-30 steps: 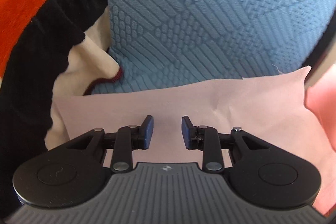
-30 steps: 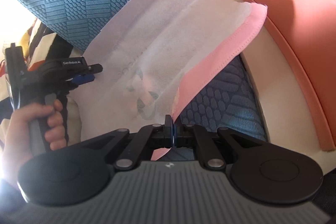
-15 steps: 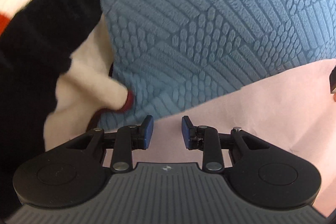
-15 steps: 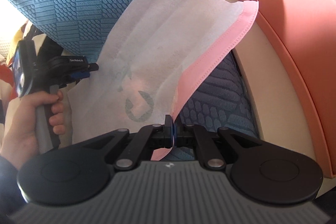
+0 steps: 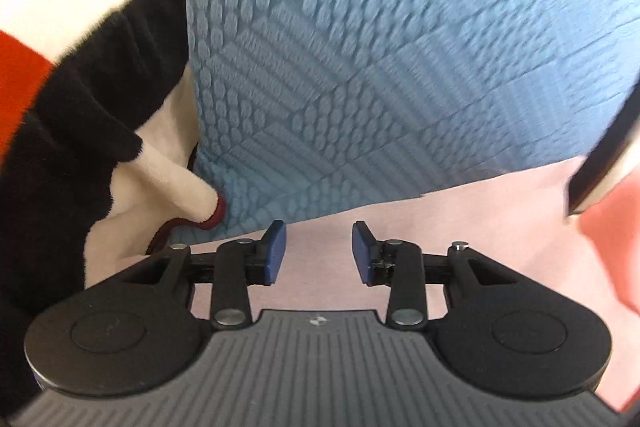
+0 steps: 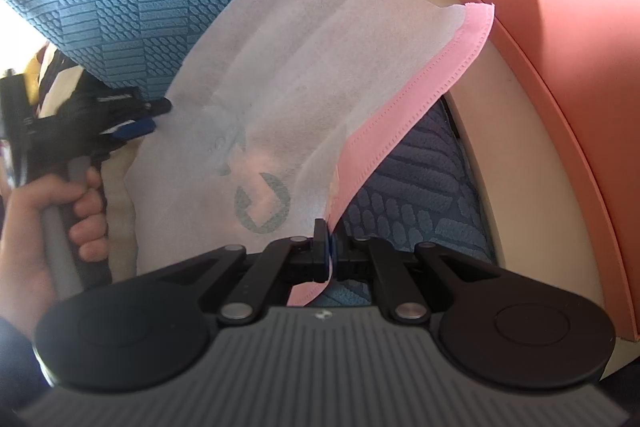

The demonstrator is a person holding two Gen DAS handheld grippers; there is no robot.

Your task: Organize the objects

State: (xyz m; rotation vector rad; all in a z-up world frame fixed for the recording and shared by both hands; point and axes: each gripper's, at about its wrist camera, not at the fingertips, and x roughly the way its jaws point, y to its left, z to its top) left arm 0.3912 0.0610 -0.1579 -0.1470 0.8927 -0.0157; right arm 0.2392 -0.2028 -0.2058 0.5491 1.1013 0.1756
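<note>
The right gripper (image 6: pixel 327 251) is clamped tight on the near edge of a pink non-woven bag (image 6: pixel 280 99), whose pale inner face is lit through so a dark round logo (image 6: pixel 262 205) shows near the pinched corner. The bag slopes up and away from the grip, its stitched pink hem running toward the far right, where it stops just beside a salmon-coloured panel (image 6: pixel 560 75). Under the hem lies a dark blue textured cushion (image 6: pixel 412 187).

At the bag's left edge, a hand (image 6: pixel 44 223) holds the left gripper (image 5: pixel 318 253). Its jaws have just been opening, and the blue pads (image 5: pixel 275 255) stand apart with nothing pressed between them, only the bag's pink surface (image 5: pixel 460 227) beneath. Whether the pads brush the fabric is hard to say through the blur.

Beyond the bag rises a light blue patterned pillow (image 5: pixel 380 67); to its left sits a black, white and red fleece blanket (image 5: pixel 80 99).
</note>
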